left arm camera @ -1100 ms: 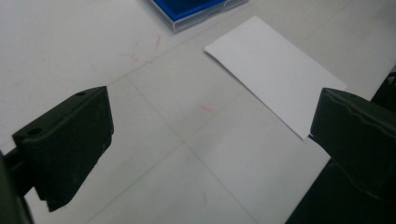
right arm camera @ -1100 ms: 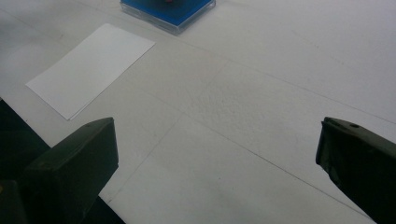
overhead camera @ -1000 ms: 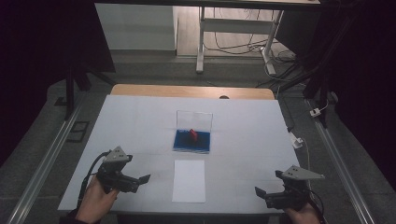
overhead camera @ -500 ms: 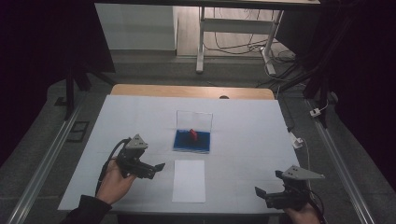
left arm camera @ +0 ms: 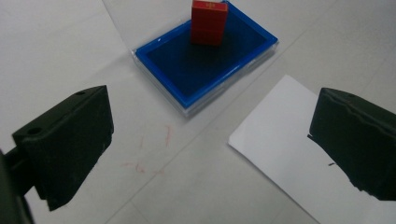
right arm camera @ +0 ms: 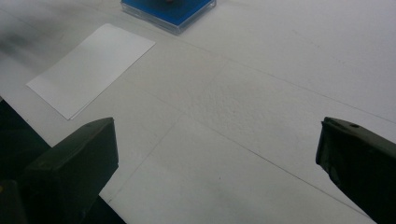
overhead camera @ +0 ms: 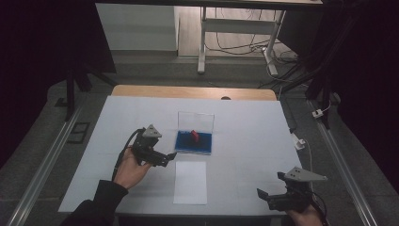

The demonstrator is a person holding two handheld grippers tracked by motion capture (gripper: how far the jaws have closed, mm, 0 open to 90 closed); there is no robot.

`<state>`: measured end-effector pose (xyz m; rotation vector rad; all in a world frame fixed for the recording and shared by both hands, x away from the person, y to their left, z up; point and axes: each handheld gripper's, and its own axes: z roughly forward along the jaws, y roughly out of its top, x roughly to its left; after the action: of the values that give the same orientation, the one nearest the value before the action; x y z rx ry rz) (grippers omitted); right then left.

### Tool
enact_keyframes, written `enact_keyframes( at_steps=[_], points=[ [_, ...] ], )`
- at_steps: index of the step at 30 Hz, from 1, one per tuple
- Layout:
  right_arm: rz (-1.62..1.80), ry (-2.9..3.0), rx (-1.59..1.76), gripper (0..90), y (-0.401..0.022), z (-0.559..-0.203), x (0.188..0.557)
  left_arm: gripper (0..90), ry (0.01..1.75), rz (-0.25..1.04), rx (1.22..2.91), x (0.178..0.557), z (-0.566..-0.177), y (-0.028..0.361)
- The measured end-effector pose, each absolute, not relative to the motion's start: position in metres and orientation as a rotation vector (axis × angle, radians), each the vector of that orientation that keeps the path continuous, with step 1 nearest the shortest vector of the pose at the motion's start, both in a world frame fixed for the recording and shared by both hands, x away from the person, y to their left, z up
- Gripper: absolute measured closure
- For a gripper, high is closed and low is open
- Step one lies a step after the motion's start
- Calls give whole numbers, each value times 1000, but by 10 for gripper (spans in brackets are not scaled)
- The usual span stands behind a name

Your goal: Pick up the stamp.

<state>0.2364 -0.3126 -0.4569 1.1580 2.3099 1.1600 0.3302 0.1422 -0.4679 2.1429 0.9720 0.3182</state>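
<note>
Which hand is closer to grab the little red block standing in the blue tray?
Left. The left gripper hovers open beside the blue plastic tray, its jaws facing the upright red block. The right gripper sits far off at the table's near edge, pointing at bare tabletop.

Faint red scribbles (left arm camera: 148, 151) on the white table (overhead camera: 244, 127)
</note>
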Motion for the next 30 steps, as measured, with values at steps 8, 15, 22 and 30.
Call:
enact_keyframes(
  at_steps=[8,15,22,30],
  points=[
    [1159,2311,1158,0,-313,-457,236,0,917,349,2175,349,-468,121],
    [1160,2311,1157,0,-313,-457,236,0,902,343,2187,366,-473,104],
    [1159,2312,1156,0,-313,-457,236,0,880,321,2208,382,-479,91],
    [1162,2312,1154,0,-313,-457,236,0,893,313,2234,399,-491,77]
  ],
)
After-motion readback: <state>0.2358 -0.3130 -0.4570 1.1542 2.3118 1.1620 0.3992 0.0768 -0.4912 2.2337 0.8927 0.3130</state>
